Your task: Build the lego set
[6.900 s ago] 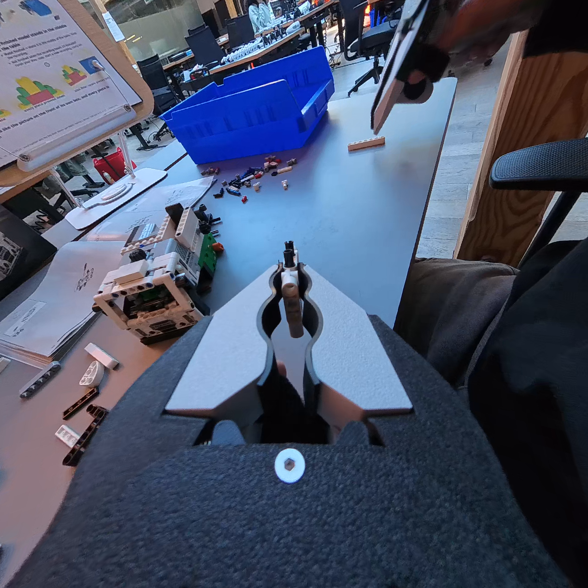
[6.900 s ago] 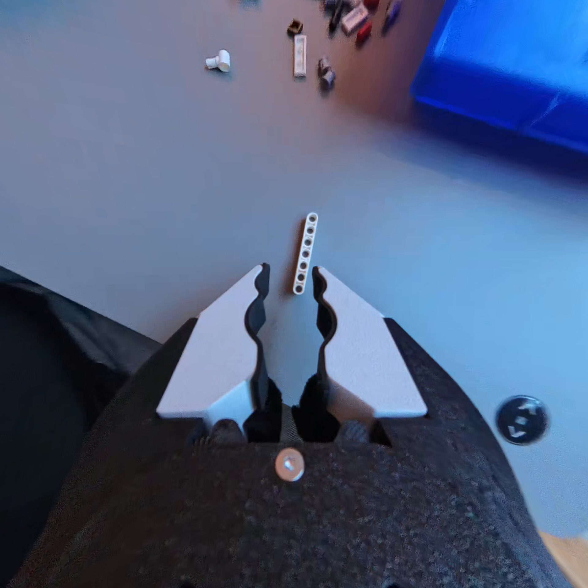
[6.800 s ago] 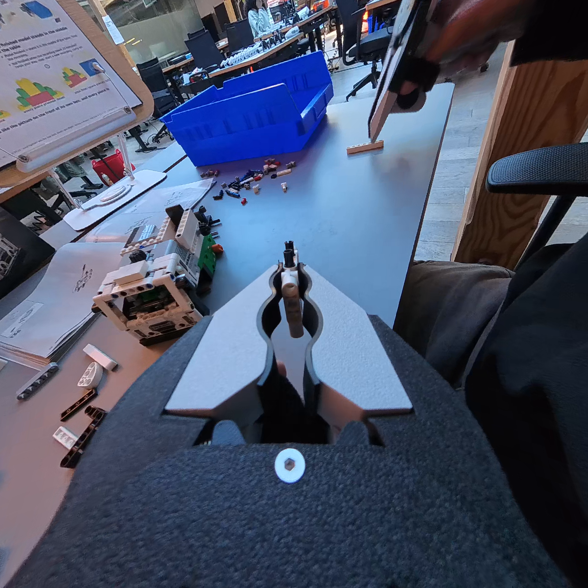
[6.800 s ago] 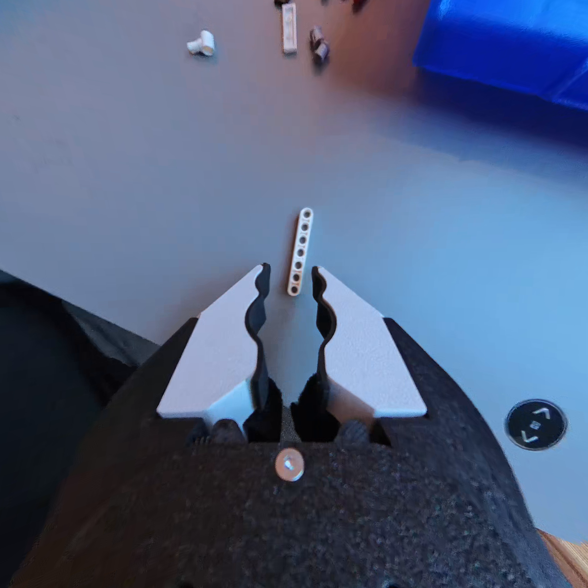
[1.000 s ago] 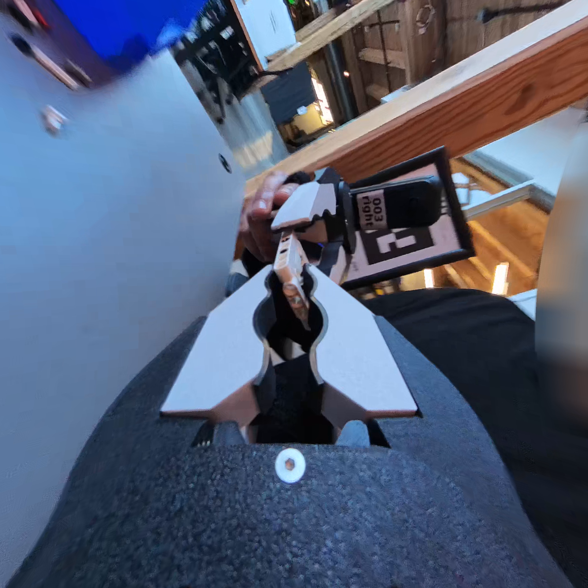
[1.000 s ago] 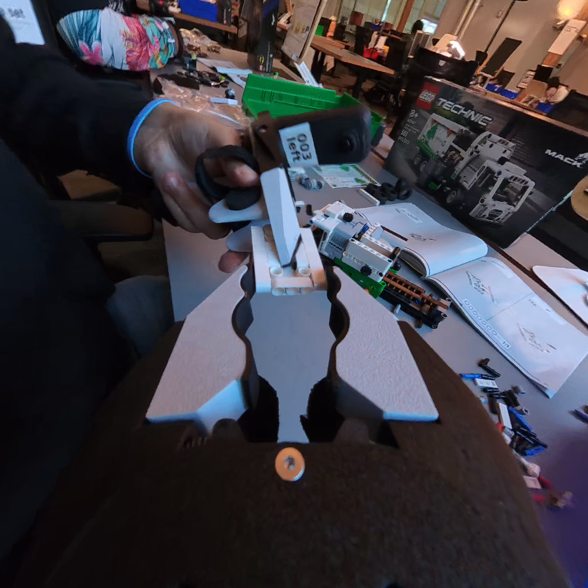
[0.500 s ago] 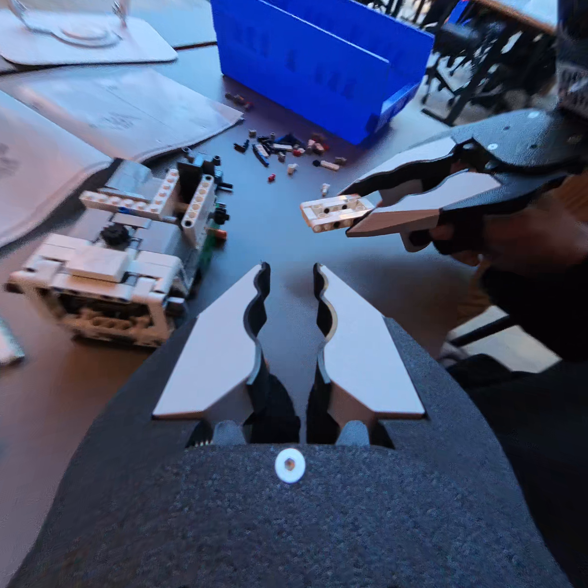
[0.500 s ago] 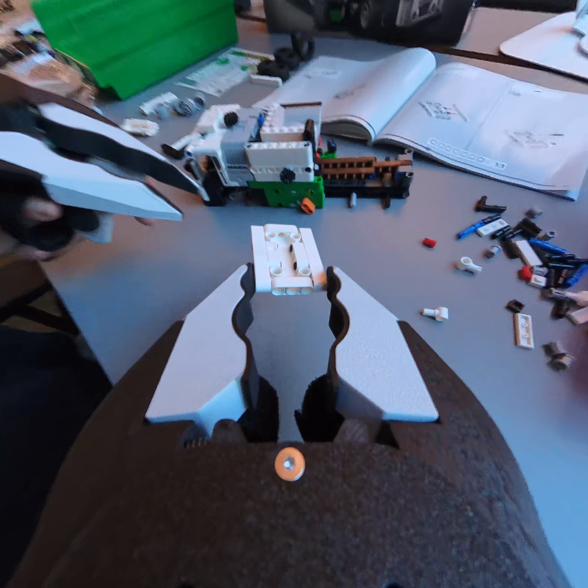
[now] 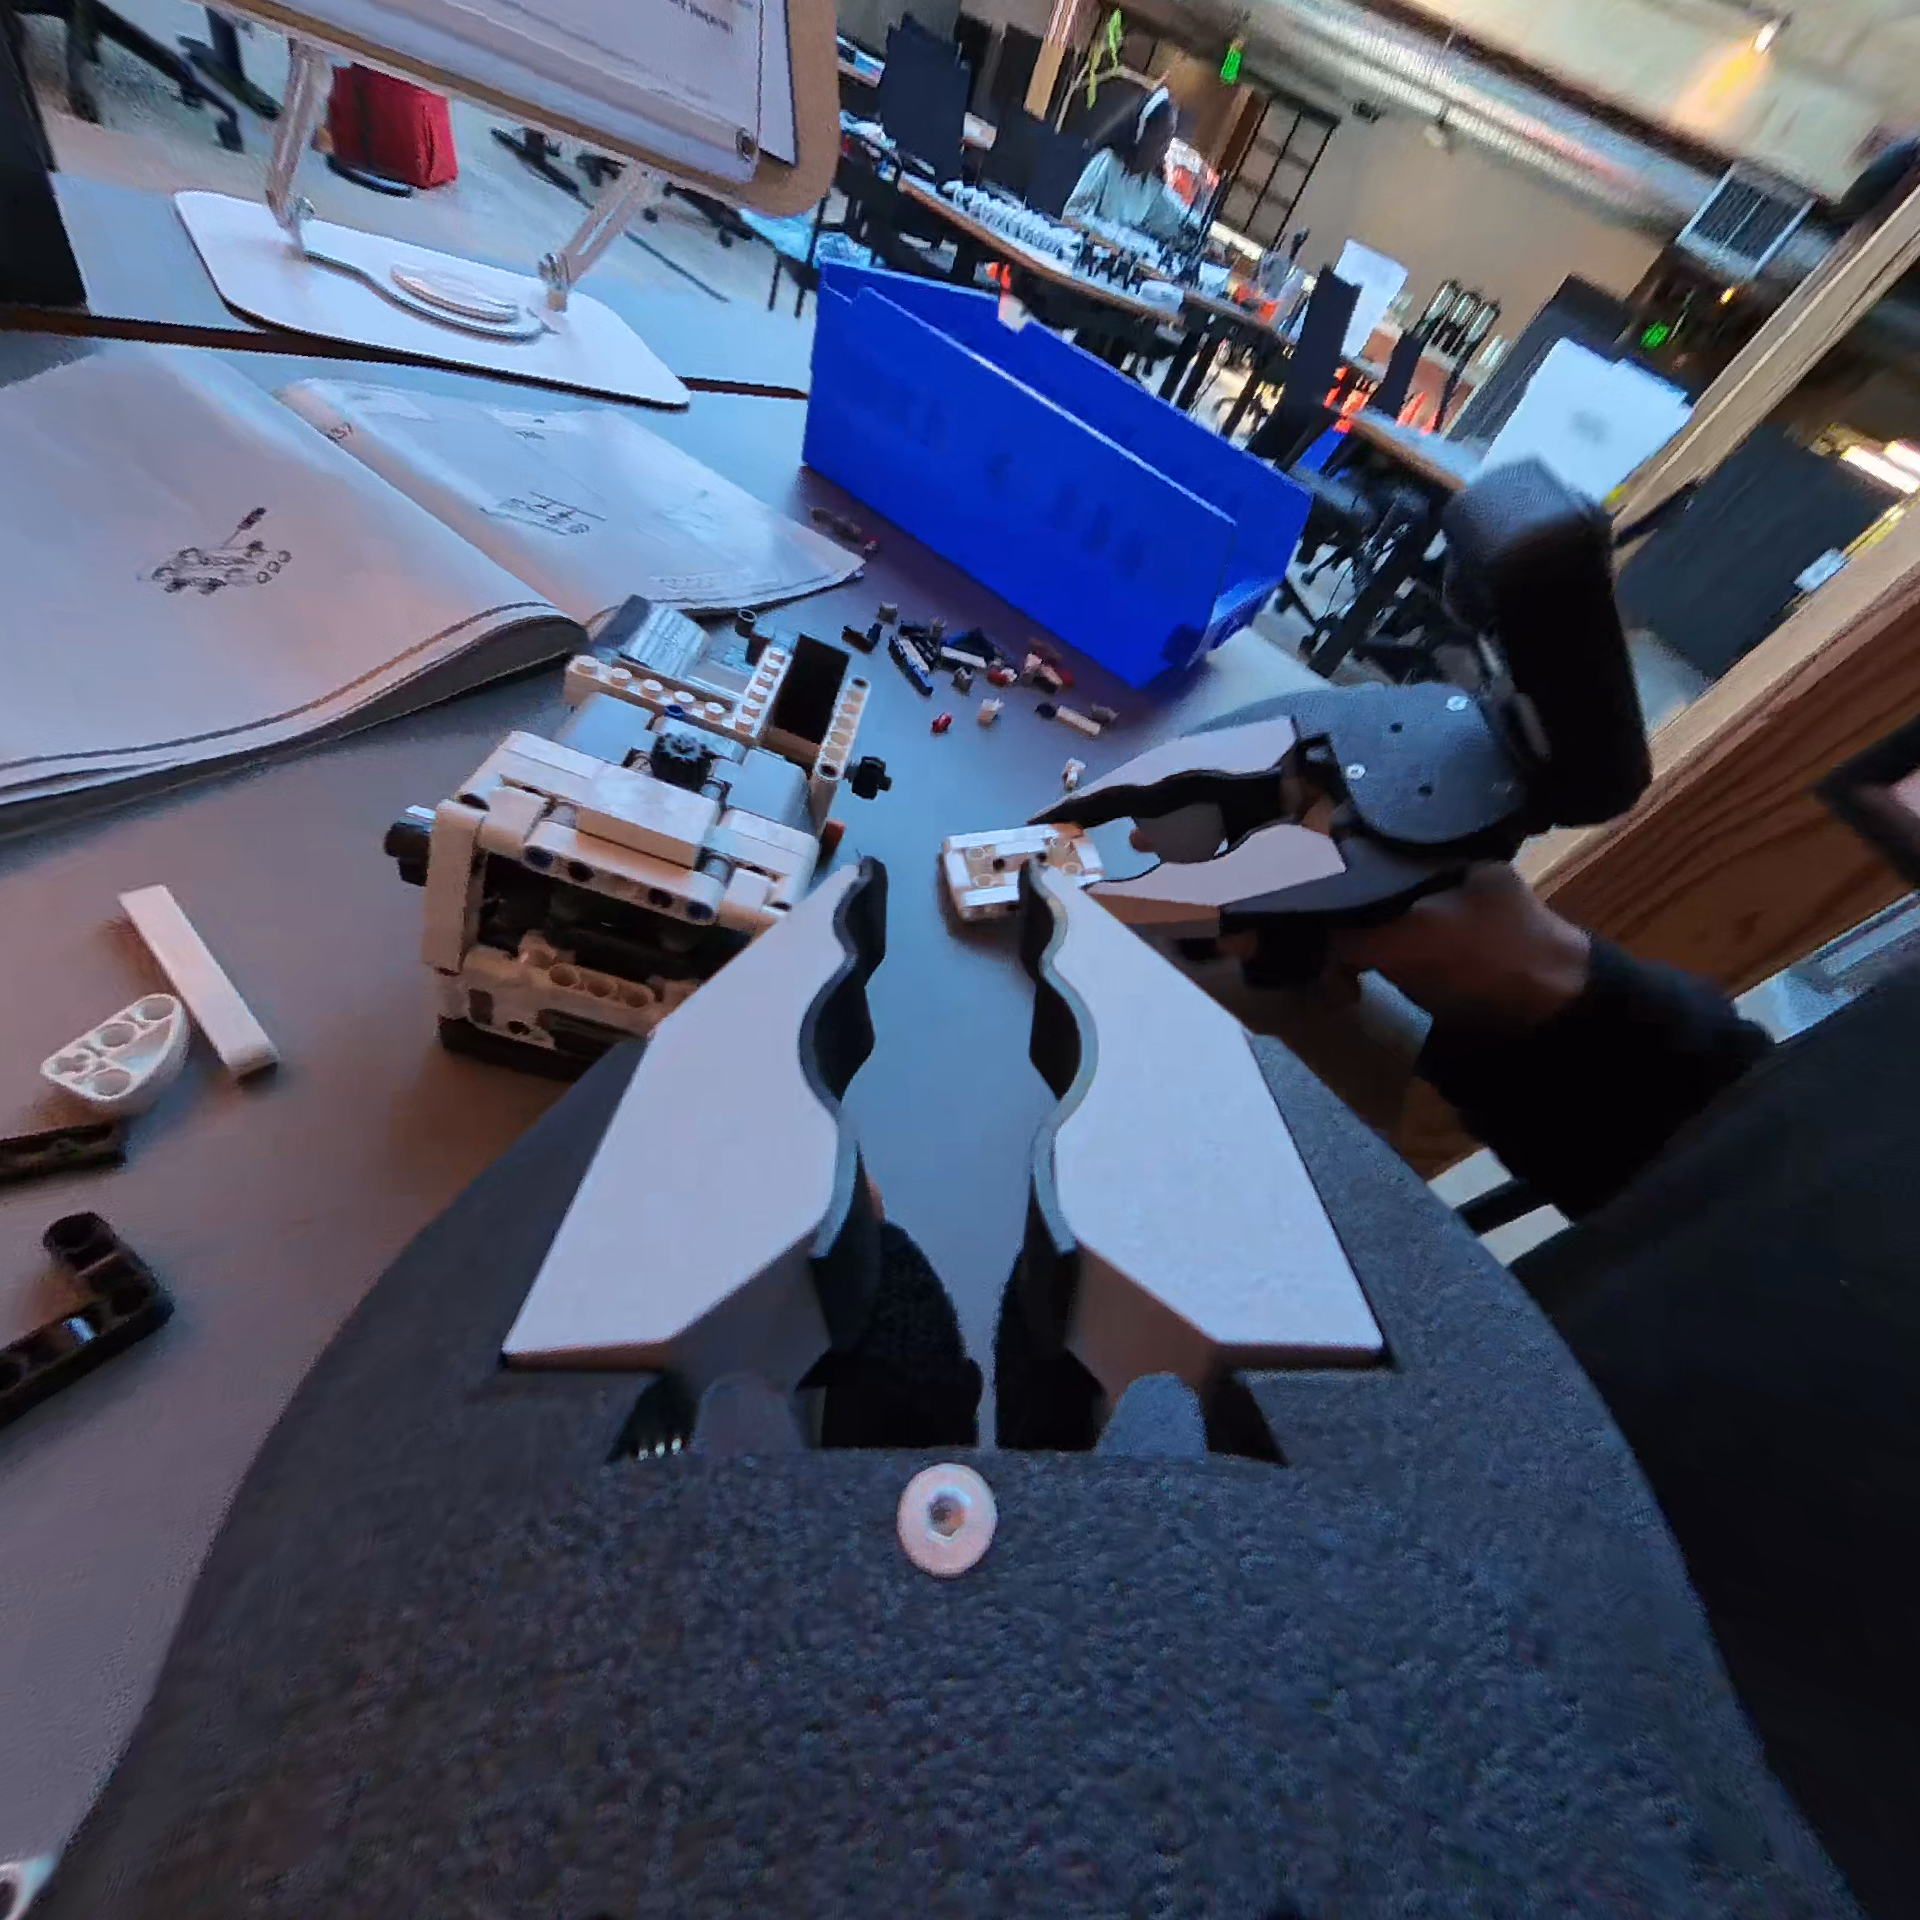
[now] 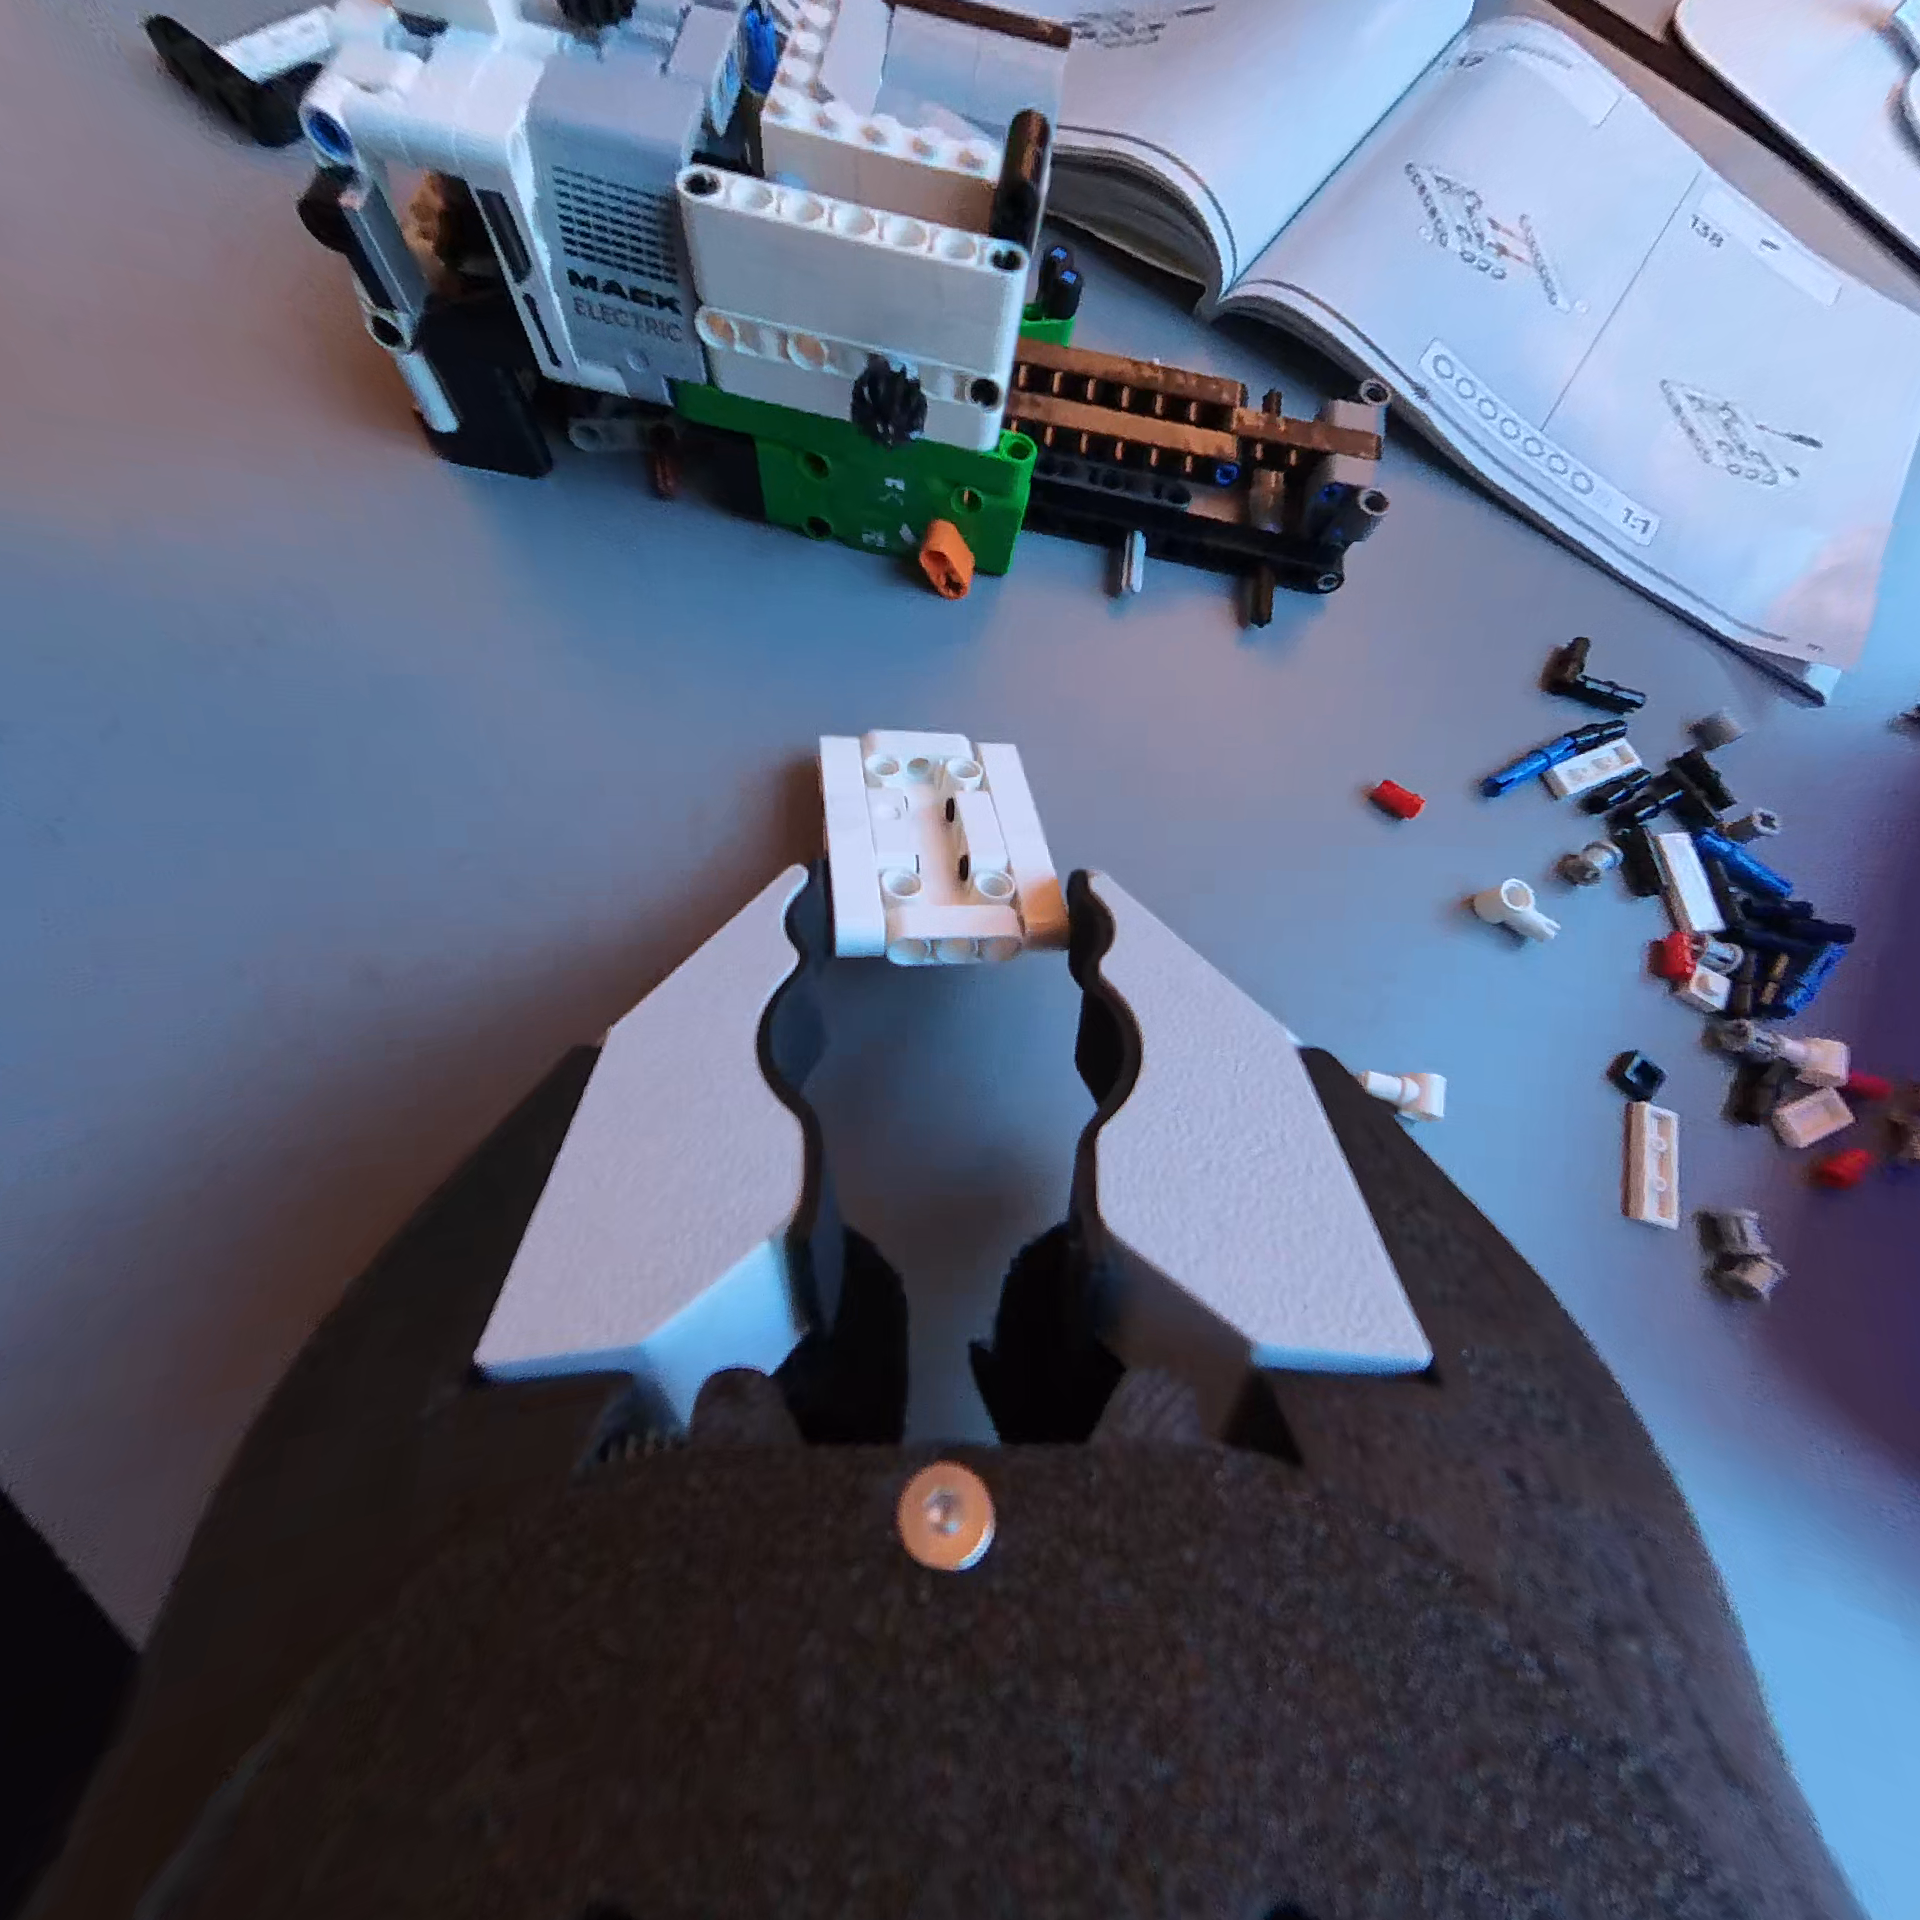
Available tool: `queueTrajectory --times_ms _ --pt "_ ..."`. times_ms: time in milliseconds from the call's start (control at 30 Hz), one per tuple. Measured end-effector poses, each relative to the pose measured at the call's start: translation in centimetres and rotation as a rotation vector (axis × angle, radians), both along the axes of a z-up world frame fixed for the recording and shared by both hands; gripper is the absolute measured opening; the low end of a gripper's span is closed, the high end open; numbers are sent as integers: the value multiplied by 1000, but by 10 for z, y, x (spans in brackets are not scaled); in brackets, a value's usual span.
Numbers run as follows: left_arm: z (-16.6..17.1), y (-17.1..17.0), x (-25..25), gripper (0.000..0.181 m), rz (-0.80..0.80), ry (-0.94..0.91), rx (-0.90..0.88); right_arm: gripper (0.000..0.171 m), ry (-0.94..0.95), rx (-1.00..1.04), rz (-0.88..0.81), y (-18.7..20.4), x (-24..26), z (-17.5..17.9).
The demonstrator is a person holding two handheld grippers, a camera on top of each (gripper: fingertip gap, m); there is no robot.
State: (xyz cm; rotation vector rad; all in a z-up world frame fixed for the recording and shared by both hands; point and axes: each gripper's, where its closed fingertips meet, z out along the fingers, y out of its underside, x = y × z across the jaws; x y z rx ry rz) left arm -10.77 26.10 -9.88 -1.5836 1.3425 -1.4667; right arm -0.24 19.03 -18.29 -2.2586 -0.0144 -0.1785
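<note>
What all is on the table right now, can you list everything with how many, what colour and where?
truck model: one, white, green and black, far side of the table.
white sub-assembly: one, held at the tips of the right tongs.
instruction booklet: one, white, open, beside the truck model.
loose small pieces: many, black, blue, red, white and tan, scattered on the table to the right in the right wrist view.
blue bin: one, beyond the loose pieces.
white bar: one, left of the truck in the left wrist view.
white curved piece: one, beside the bar.
black beams: at least two, near left edge.
stand: one, pale, holds a sheet, far left.
left tongs: open, empty.
right tongs: shut on the sub-assembly.
</note>
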Motion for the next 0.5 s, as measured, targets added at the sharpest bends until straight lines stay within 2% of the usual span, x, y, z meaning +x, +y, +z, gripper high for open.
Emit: queueTrajectory --times_ms 100,200,367,500 --pt "-2 11 2 24 19 -2 -29 45 -2 -3 -16 1 1 -1" --pt "-9 14 5 24 24 26 35 46 -1 -34 -23 0 0 -6" --pt "-17 6 8 25 9 61 140 46 35 -39 -12 0 -6 -7" --pt "-18 -3 9 27 -18 73 148 47 76 -46 -5 1 -8 -8"
